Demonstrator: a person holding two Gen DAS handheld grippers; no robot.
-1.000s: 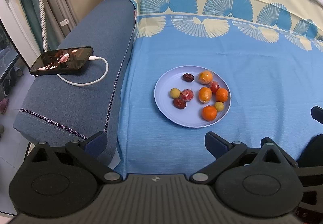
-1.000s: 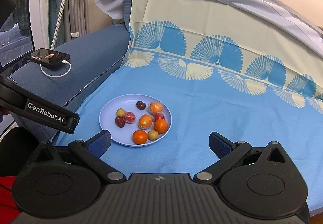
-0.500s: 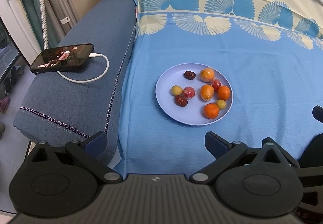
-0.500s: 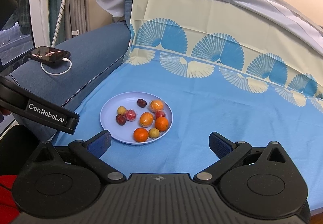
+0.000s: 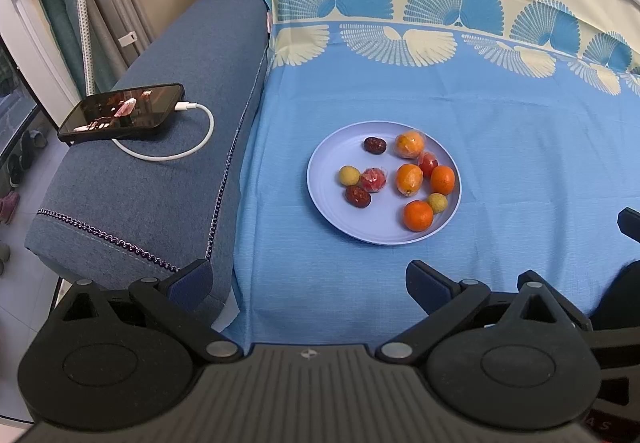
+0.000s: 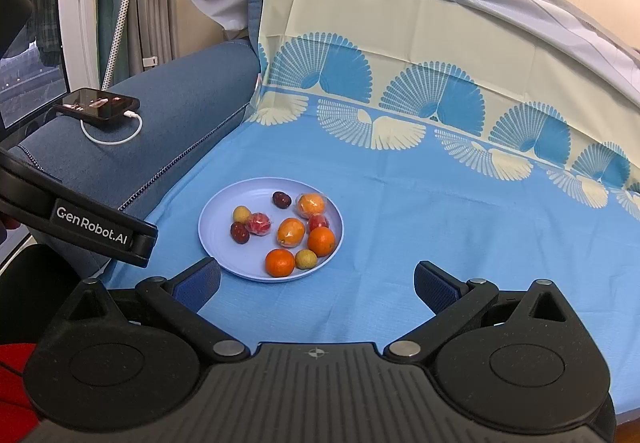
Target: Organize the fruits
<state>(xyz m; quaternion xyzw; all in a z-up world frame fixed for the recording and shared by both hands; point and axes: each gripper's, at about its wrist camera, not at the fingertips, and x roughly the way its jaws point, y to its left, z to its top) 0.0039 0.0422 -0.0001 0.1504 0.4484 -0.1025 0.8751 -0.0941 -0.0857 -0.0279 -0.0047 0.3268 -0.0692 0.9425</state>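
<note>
A lilac plate lies on the blue cloth and carries several small fruits: oranges, two dark red dates, yellow-green round fruits and plastic-wrapped red ones. My left gripper hovers open in front of the plate, nothing between its fingers. My right gripper is open too, just short of the plate's near rim, and holds nothing.
A blue sofa arm rises left of the cloth, with a black phone and white charging cable on it. The fan-patterned cloth climbs the backrest. The left gripper's body shows in the right wrist view.
Both cameras have eased slightly back and up, so the plate sits a little higher in each view. Nothing on the plate has moved, and both grippers stay open.
</note>
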